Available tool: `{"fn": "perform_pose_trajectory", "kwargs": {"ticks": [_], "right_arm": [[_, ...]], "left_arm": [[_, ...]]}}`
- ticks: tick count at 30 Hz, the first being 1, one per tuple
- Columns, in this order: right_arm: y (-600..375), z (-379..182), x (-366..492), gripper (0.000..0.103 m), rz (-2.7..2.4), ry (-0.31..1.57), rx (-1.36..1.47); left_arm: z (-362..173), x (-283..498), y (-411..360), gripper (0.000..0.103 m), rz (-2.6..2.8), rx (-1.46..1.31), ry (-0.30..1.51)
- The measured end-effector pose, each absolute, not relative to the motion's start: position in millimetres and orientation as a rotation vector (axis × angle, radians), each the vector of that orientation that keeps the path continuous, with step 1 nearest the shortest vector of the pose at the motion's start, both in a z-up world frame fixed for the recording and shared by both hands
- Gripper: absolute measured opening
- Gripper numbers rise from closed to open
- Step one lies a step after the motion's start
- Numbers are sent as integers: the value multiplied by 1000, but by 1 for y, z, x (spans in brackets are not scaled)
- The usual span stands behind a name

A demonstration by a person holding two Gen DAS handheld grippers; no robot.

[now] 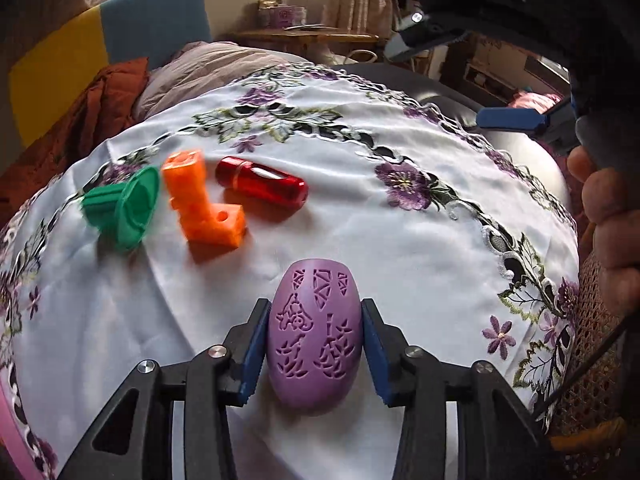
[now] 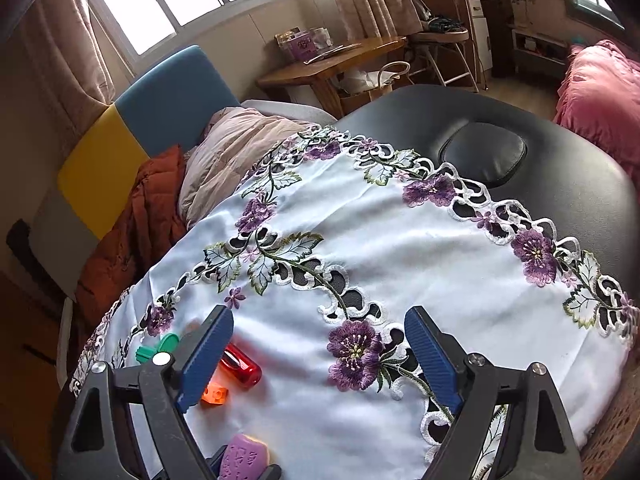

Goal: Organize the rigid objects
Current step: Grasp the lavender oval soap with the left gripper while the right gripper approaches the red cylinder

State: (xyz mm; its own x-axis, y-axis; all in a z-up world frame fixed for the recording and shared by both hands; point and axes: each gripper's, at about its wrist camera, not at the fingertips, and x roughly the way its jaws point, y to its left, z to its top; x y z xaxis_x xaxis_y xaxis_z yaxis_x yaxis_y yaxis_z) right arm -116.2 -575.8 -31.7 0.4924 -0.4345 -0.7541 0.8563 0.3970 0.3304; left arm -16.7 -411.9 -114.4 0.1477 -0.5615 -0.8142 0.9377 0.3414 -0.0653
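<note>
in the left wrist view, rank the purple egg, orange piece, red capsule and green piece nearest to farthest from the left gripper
1. purple egg, between the left gripper jaws.
2. orange piece, up and left.
3. red capsule and green piece: too close to call, capsule behind the orange piece, green farthest left.

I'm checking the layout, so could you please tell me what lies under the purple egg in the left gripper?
Under the purple egg is the white embroidered tablecloth. The egg's underside is covered, so contact cannot be seen.

On the tablecloth (image 1: 400,240) I find, between my left gripper's (image 1: 315,344) jaws, an egg-shaped piece (image 1: 314,336); ahead and left of it, left to right: funnel piece (image 1: 128,208), bracket piece (image 1: 204,204), capsule (image 1: 262,184).
</note>
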Motion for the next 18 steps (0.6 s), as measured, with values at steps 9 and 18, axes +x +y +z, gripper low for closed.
{"fn": "perform_pose_trajectory", "kwargs": {"ticks": [9, 18], "right_arm": [[-566, -44, -94, 88, -798, 735, 748], [-549, -58, -69, 67, -716, 862, 658]], "left_arm": [[-112, 9, -312, 44, -875, 386, 867], [-117, 11, -288, 44, -839, 340, 826]]}}
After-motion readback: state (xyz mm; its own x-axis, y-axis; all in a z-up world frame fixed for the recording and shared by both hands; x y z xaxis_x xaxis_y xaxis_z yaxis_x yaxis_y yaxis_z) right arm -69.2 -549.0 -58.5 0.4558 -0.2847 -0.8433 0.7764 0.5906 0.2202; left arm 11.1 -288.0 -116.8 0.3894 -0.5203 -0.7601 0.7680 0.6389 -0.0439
